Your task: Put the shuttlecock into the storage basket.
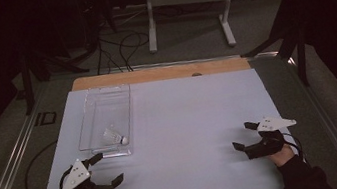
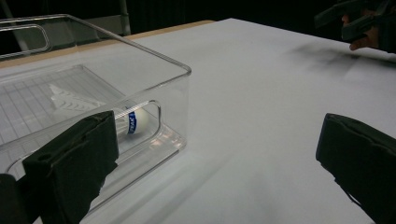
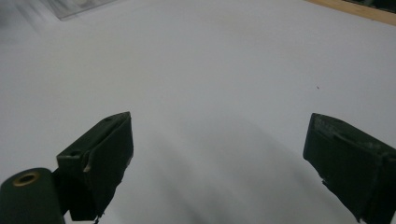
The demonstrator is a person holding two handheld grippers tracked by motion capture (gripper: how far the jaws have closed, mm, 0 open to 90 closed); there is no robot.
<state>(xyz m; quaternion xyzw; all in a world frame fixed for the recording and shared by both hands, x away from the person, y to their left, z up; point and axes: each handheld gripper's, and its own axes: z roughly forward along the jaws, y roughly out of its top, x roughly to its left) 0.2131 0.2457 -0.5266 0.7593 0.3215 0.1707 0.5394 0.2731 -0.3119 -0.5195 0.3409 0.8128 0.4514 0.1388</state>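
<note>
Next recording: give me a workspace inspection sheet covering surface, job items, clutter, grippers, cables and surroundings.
Surface: white sheet over a wooden table; bare between the hands.
Job items: shuttlecock lying on its side at the near end of the clear bin, which sits at the sheet's left.
Clutter: nothing seen.
Grippers: left gripper open, just short of the bin's near end, holding nothing; right gripper open over bare sheet at the right, holding nothing.
Cables: black cables on the floor beyond the table; one loops by its left edge.
Surroundings: grey stand behind, dark curtains, carpeted floor.
</note>
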